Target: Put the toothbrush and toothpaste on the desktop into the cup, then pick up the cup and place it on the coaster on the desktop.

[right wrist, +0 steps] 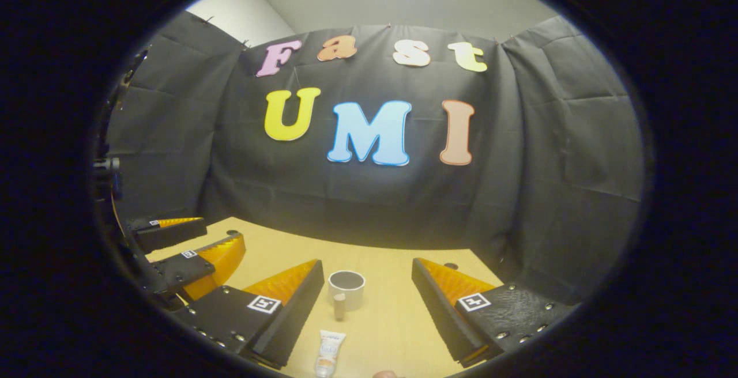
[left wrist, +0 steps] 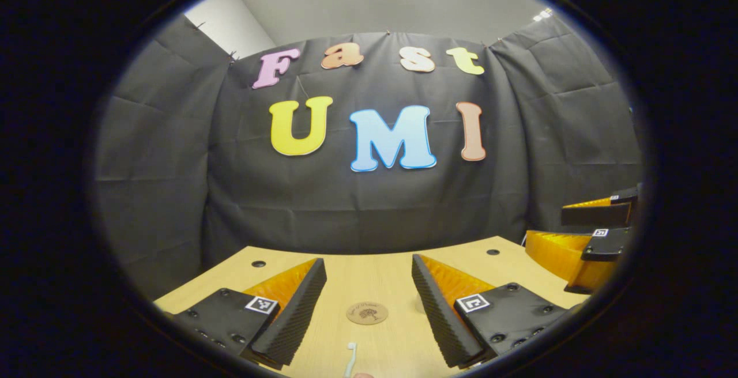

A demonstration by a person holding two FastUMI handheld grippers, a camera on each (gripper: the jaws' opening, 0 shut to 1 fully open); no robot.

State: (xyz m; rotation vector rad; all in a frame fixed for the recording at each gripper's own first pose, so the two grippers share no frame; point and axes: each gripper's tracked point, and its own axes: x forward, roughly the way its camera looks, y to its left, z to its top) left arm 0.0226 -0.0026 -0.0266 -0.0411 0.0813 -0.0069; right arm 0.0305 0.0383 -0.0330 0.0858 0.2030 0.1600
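So you stand at the very start; nothing is in the cup (right wrist: pixel 346 289) yet, and both tools hover above the counter (left wrist: pixel 380 277) with nothing between their fingers. Your left hand-held gripper (left wrist: pixel 369 303) is spread wide, looking down on the round coaster (left wrist: pixel 367 313), with the head end of the toothbrush (left wrist: pixel 350 358) lying just nearer you. Your right hand-held gripper (right wrist: pixel 368 303) is likewise spread, framing the upright cup, and the toothpaste (right wrist: pixel 330 353) lies flat on the counter just in front of it; a small brownish piece stands against the cup's near side, and I cannot tell what it is. By my reckoning the next move is a descent onto 1 of the 2 lying items, closing across its narrow width, then a lift and a tilt to drop it upright into the cup. Count: 1 cup, 1 coaster, 1 toothbrush, 1 toothpaste, 2 grippers.
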